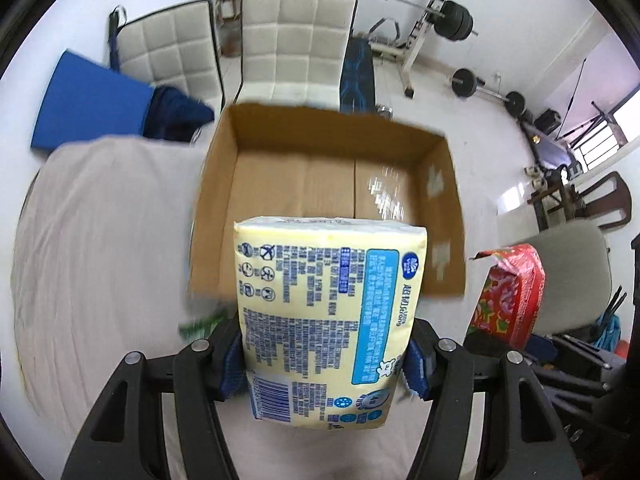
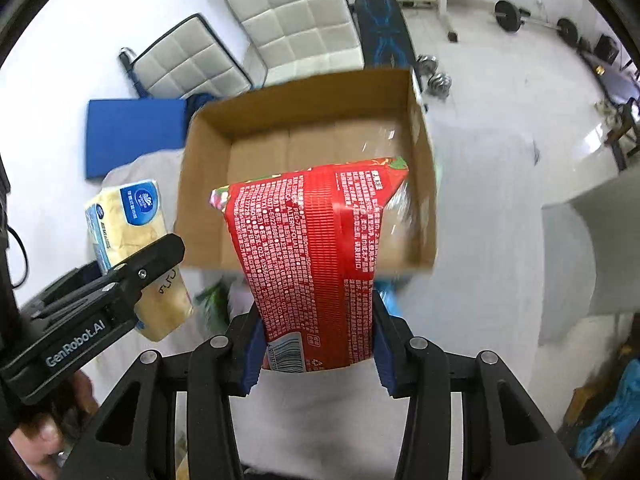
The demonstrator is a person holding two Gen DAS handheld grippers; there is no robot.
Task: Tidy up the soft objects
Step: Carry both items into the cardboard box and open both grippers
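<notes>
My left gripper (image 1: 322,364) is shut on a pale yellow tissue pack (image 1: 328,320) with blue print, held above the near edge of an open cardboard box (image 1: 224,184). My right gripper (image 2: 318,354) is shut on a red tissue pack (image 2: 316,256) with white print, held over the same box (image 2: 204,184). The box looks empty inside. In the right wrist view the left gripper (image 2: 120,276) and its yellow pack (image 2: 132,224) show at the left. In the left wrist view the red pack (image 1: 508,288) shows at the right.
The box stands on a beige cloth (image 1: 100,240). Two white padded chairs (image 1: 296,44) stand behind it. A blue mat (image 1: 88,100) lies at the left. A weight bench and barbells (image 1: 440,20) fill the back of the room. Something green (image 2: 214,300) lies by the box's near edge.
</notes>
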